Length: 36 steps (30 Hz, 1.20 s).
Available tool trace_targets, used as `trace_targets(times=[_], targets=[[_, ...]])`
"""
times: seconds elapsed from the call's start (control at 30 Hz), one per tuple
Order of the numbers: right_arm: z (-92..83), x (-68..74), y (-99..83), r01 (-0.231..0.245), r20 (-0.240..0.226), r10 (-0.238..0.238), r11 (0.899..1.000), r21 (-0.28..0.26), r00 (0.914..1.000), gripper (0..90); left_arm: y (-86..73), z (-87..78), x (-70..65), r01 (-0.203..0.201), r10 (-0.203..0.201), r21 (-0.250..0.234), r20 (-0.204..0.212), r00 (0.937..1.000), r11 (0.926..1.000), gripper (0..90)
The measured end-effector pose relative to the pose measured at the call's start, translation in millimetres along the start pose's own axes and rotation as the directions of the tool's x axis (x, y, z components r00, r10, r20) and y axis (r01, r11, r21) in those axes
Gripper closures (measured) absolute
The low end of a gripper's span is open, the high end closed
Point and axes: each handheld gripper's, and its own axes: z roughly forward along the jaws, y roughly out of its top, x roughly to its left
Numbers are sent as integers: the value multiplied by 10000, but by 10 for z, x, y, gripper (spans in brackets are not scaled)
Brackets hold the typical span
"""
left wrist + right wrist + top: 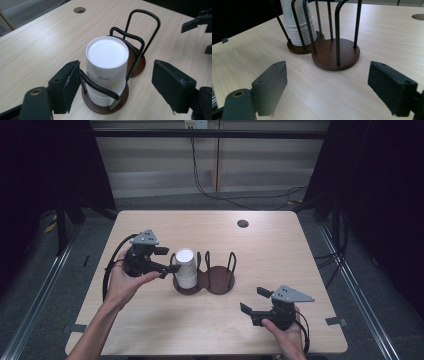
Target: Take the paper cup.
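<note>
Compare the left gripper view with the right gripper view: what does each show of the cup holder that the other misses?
Left gripper view alone: the flat white top of the upside-down cup stack, and the right gripper farther off. Right gripper view alone: the stack's ribbed rims low down, and the bare base of the empty ring. Both: the wire holder with cups in one ring, the wooden table, and open jaws.

One cup stack (185,268), roughly ten cups; one two-bay holder (220,280); two grippers.
</note>
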Motion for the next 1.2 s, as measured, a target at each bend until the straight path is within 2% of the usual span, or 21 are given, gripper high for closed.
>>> trace_targets(times=[0.1, 0.13, 0.17, 0.3, 0.37, 0.5, 0.53, 0.6, 0.67, 0.7, 0.77, 0.93, 1.03, 1.13, 1.17, 1.2], targets=[[-3, 18, -2, 35, -5, -35, 10000, 32, 10000, 155, 73, 19, 2, -154, 157, 104, -215, 9996, 9998, 207], [-4, 21, -3, 41, -15, -41, 10000, 38, 10000, 155, 97, 12, 5, -181, 182, 41, -424, 9989, 9998, 215], [-6, 22, -4, 59, -14, -59, 10000, 51, 10000, 154, 120, 15, 7, -161, 159, -42, -459, 9988, 9999, 211], [-23, 20, -11, 0, 107, 0, 10000, 4, 9999, 151, 207, 38, 38, -194, 196, 192, -83, 9998, 9996, 204], [-31, 16, -14, 34, 139, -34, 10000, 11, 9999, 152, 250, 46, 43, -349, 348, 281, 42, 9994, 9990, 230], [-29, 4, -19, -52, 103, 51, 10000, 69, 9999, 153, 324, 84, 41, -752, 764, 945, -85, 9970, 9927, 274], [-27, 4, -19, -56, 101, 55, 9999, 84, 9999, 156, 334, 102, 29, -648, 666, 987, -148, 9977, 9930, 270], [-23, 12, -19, -50, 164, 47, 9999, 127, 9999, 166, 347, 140, 24, -738, 753, 1204, -75, 9971, 9900, 260], [-17, 19, -24, -55, 99, 53, 9998, 197, 9999, 166, 354, 194, 25, -936, 965, 1564, -116, 9953, 9833, 284], [-15, 25, -26, -52, 76, 50, 9998, 204, 10000, 166, 354, 227, 21, -846, 877, 1639, -116, 9961, 9828, 282], [-13, 29, -26, -26, 24, 25, 9997, 237, 10000, 166, 362, 263, 44, -1034, 1055, 1936, -3, 9944, 9756, 283], [-15, 18, -31, -92, 20, 91, 9997, 214, 10000, 166, 411, 347, 74, -917, 943, 2313, -3, 9955, 9686, 268], [-18, 20, -35, -69, -21, 70, 9996, 260, 10000, 166, 461, 381, 82, -1102, 1163, 2749, -59, 9932, 9551, 277], [-14, 25, -38, -102, -19, 103, 9996, 267, 9999, 166, 493, 406, 93, -1131, 1165, 2868, 54, 9932, 9513, 283], [-13, 23, -39, -89, -30, 90, 9995, 295, 10000, 166, 498, 413, 91, -1037, 1045, 2794, 121, 9945, 9546, 279], [-11, 23, -39, -92, -24, 92, 9995, 308, 10000, 166, 501, 425, 87, -1065, 1076, 2806, 114, 9941, 9539, 285]])
